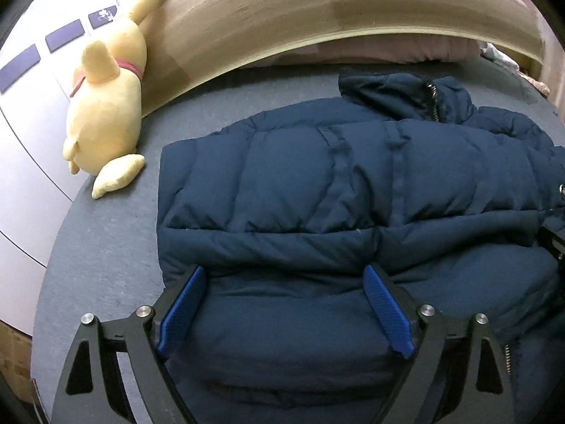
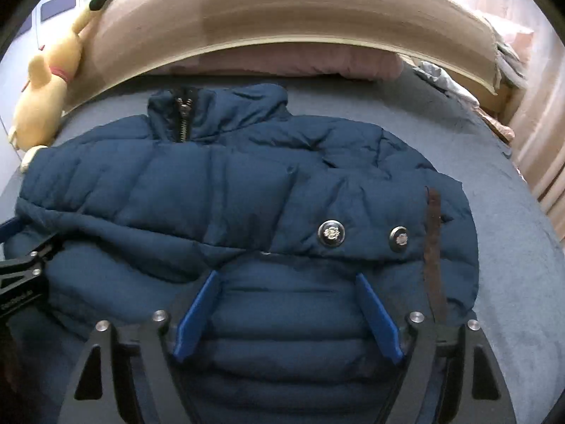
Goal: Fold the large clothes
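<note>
A navy puffer jacket (image 1: 353, 183) lies front-up on the grey-blue bed (image 1: 106, 247), its collar and zipper (image 2: 182, 116) toward the headboard. A sleeve with two metal snap buttons (image 2: 331, 233) is folded across the chest. My left gripper (image 1: 284, 270) hovers over the jacket's left lower part, jaws wide apart, padded fabric below and between the blue pads (image 1: 183, 304). My right gripper (image 2: 286, 275) stands just as wide over the right lower part, below the folded sleeve. Neither one pinches the cloth. The left gripper's black frame (image 2: 21, 268) shows at the right wrist view's left edge.
A yellow plush toy (image 1: 106, 106) leans in the bed's far left corner against the wooden headboard (image 1: 317, 10). A pink pillow (image 2: 282, 60) lies under the headboard. Crumpled cloth (image 2: 445, 81) sits at the far right. White wardrobe doors (image 1: 28, 134) stand to the left.
</note>
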### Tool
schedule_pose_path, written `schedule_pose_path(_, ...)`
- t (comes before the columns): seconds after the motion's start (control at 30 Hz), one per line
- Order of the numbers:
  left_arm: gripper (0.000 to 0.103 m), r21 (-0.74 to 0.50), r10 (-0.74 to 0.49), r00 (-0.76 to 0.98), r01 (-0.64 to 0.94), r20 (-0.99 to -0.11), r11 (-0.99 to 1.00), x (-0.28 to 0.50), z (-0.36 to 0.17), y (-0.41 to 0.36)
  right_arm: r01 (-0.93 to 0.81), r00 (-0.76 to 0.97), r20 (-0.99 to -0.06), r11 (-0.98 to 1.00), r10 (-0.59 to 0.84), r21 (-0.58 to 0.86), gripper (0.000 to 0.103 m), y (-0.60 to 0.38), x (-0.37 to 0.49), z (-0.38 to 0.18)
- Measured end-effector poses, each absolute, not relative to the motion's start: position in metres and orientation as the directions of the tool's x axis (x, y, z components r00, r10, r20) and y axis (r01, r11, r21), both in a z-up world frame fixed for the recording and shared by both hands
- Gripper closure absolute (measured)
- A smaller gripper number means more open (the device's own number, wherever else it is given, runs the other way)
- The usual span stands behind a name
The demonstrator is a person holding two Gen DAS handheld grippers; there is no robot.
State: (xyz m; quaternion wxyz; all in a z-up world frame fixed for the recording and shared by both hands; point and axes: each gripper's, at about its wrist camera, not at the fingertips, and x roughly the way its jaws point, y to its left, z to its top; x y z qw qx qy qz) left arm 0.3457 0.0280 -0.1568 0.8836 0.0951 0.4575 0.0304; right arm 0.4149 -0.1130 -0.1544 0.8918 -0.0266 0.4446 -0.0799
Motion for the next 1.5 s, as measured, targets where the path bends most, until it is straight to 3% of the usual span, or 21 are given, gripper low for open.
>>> schedule_pose_path(0.2,0.009,0.185,0.118,0.572,0.06,-0.812,0.981,0.346,-0.146,0.037,0.137,0.552,-0.818,0.985,-0.162,-0.102,0.015,-0.12,0.414,-0.148)
schedule_pose_path(0.27,0.009,0.175,0.118,0.634,0.027,-0.764,0.984,0.34,-0.124,0.052,0.141,0.592,-0.797,0.989,-0.119,-0.042,0.015,-0.125,0.416,-0.134)
schedule_pose_path(0.4,0.009,-0.008,0.025,0.676,-0.046,-0.736,0.999,0.358,-0.095,0.104,0.133,0.682,-0.731,0.986,-0.016,0.103,0.014,-0.142,0.422,-0.096)
schedule_pose_path(0.53,0.011,-0.109,-0.006,0.609,-0.131,-0.793,0.985,0.391,-0.12,0.147,0.162,0.629,-0.774,0.96,0.078,0.229,0.014,-0.17,0.451,-0.114)
schedule_pose_path(0.6,0.02,-0.076,0.004,0.562,-0.119,-0.827,0.99,0.399,-0.141,0.151,0.17,0.567,-0.813,0.947,0.133,0.273,0.016,-0.179,0.458,-0.139)
schedule_pose_path(0.73,0.021,-0.045,0.009,0.529,-0.088,-0.848,0.995,0.406,-0.16,0.149,0.149,0.542,-0.835,0.967,0.096,0.207,0.016,-0.171,0.464,-0.152)
schedule_pose_path(0.87,0.025,-0.115,-0.038,0.578,-0.097,-0.815,0.989,0.399,-0.141,0.162,0.121,0.632,-0.764,0.957,0.132,0.265,0.015,-0.18,0.448,-0.117)
schedule_pose_path(1.0,0.022,-0.206,-0.111,0.614,-0.085,-0.781,0.975,0.399,-0.133,0.182,0.205,0.726,-0.686,0.939,0.043,0.276,0.014,-0.233,0.427,-0.087)
schedule_pose_path(1.07,0.022,-0.25,-0.153,0.582,-0.089,-0.798,0.964,0.409,-0.145,0.184,0.312,0.709,-0.706,0.892,0.01,0.326,0.014,-0.276,0.427,-0.095)
schedule_pose_path(1.17,0.023,-0.278,-0.186,0.553,-0.087,-0.812,0.957,0.414,-0.165,0.179,0.397,0.682,-0.72,0.764,0.126,0.509,0.015,-0.329,0.426,-0.132)
schedule_pose_path(1.23,0.033,-0.263,-0.181,0.566,-0.065,-0.804,0.963,0.413,-0.166,0.169,0.364,0.684,-0.695,0.72,0.223,0.59,0.024,-0.337,0.431,-0.151)
schedule_pose_path(1.27,0.058,-0.277,-0.209,0.567,-0.036,-0.797,0.96,0.413,-0.165,0.165,0.336,0.678,-0.687,0.721,0.262,0.606,0.034,-0.333,0.433,-0.154)
schedule_pose_path(1.3,0.07,-0.289,-0.227,0.555,-0.025,-0.8,0.957,0.413,-0.164,0.161,0.294,0.663,-0.684,0.734,0.305,0.612,0.039,-0.324,0.44,-0.157)
schedule_pose_path(1.33,0.074,-0.27,-0.206,0.561,-0.032,-0.802,0.962,0.414,-0.161,0.159,0.267,0.647,-0.69,0.75,0.326,0.605,0.05,-0.313,0.444,-0.157)
schedule_pose_path(1.37,0.082,-0.252,-0.192,0.57,-0.028,-0.799,0.967,0.412,-0.156,0.156,0.258,0.64,-0.7,0.769,0.318,0.585,0.068,-0.308,0.448,-0.155)
schedule_pose_path(1.43,0.087,-0.227,-0.171,0.581,-0.025,-0.796,0.974,0.409,-0.152,0.152,0.274,0.65,-0.712,0.792,0.265,0.545,0.085,-0.307,0.446,-0.148)
schedule_pose_path(1.5,0.087,-0.18,-0.134,0.569,-0.025,-0.811,0.983,0.409,-0.162,0.147,0.279,0.654,-0.727,0.827,0.209,0.488,0.088,-0.305,0.442,-0.148)
